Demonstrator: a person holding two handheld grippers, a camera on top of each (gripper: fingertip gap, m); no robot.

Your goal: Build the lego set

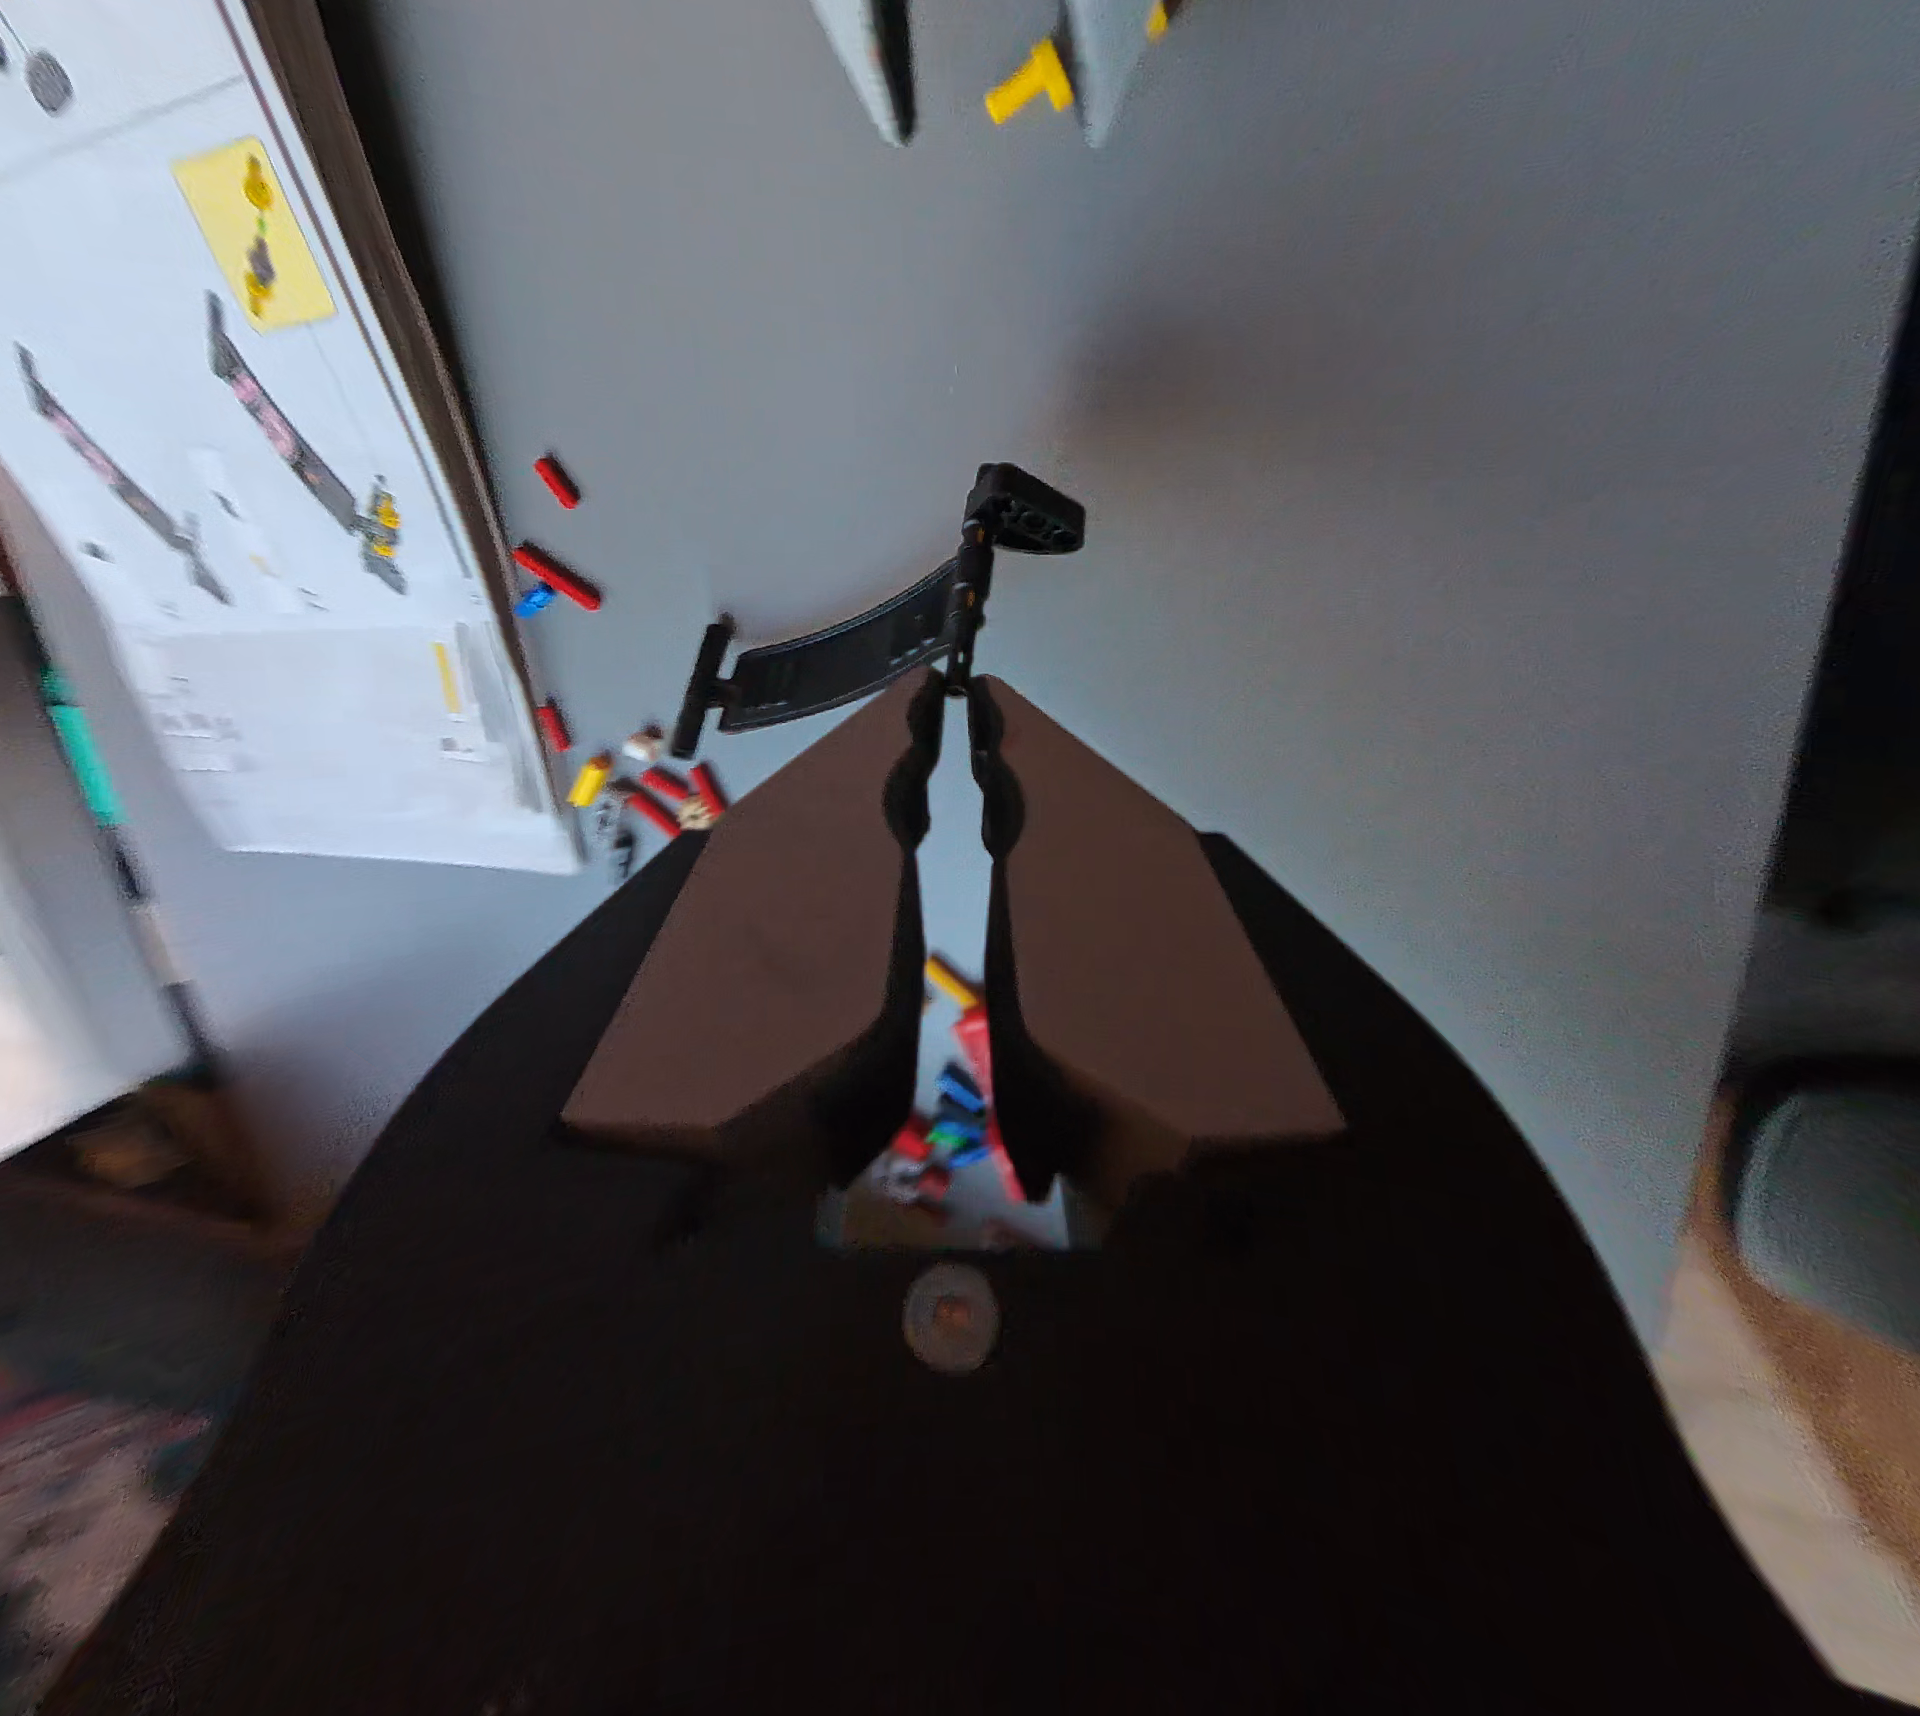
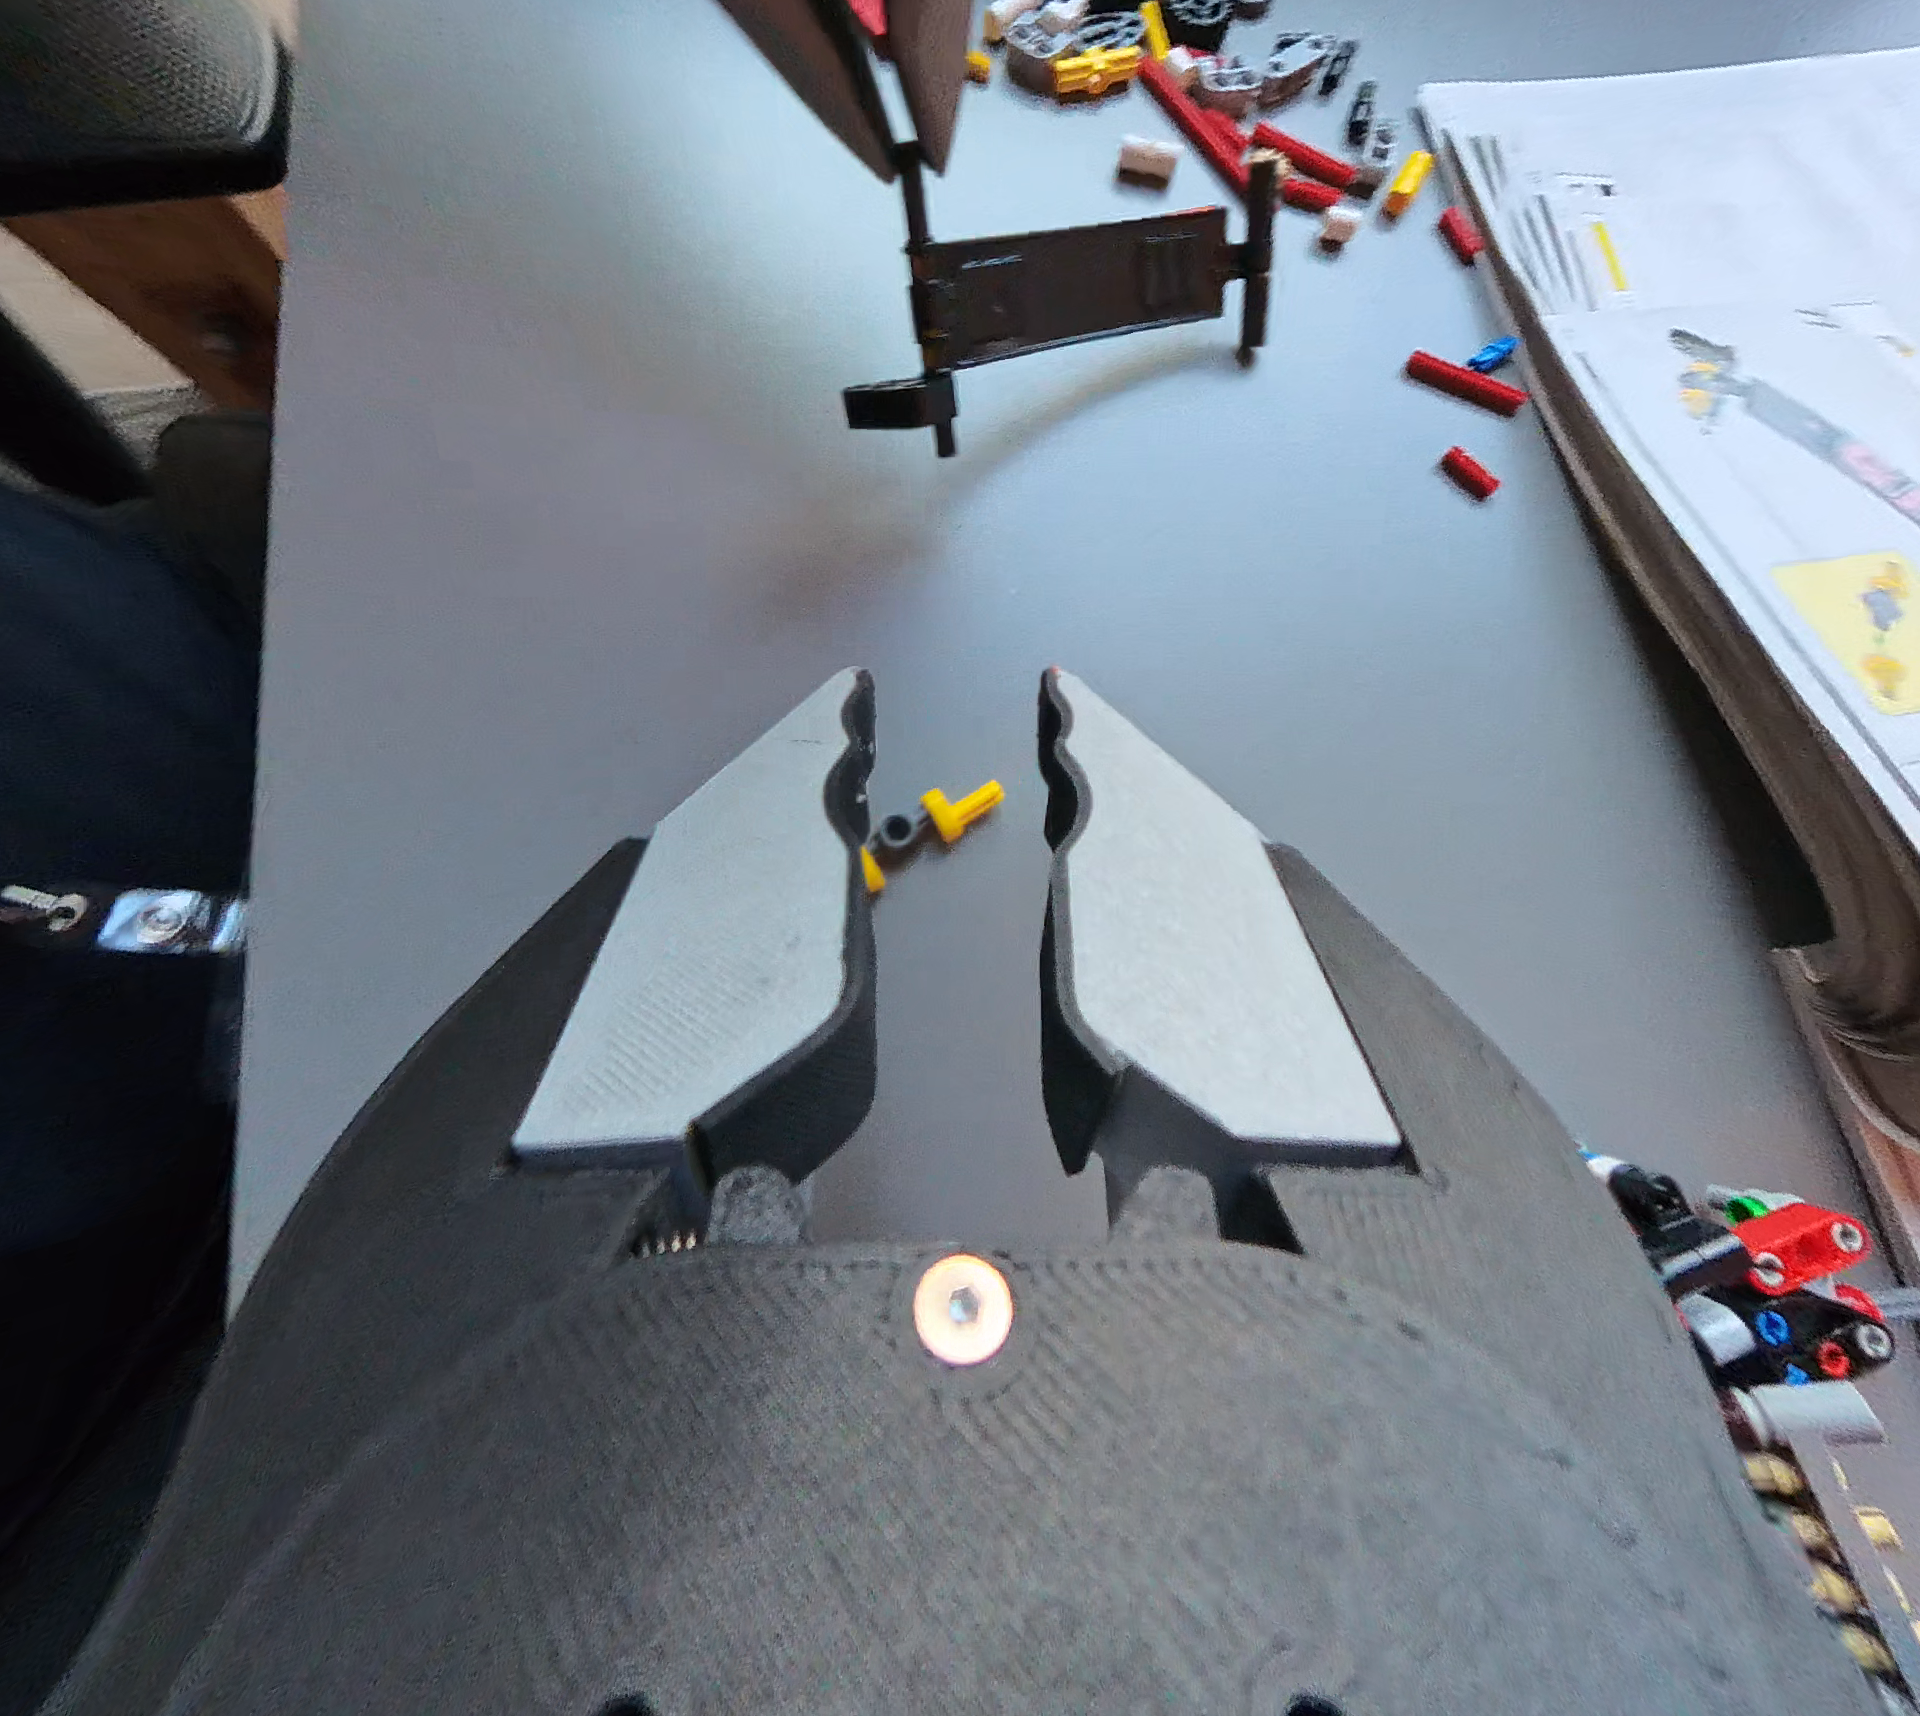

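Soft, cool daylight fills both views, and the grey table point(image 1: 1351, 212) reads bright and even. In the left wrist view the near gripper body point(image 1: 935, 1458) sits in deep shadow, almost black, and the booklet point(image 1: 208, 419) at the left edge is smeared by blur. A soft shadow falls on the table point(image 2: 852, 565) in the right wrist view, and a curved one lies beside the black plastic piece point(image 2: 1070, 284). The screw point(image 2: 962, 1308) catches strong glare. Wide-angle distortion bends the edges in both views; the distant pile of small parts point(image 2: 1153, 4) is slightly soft
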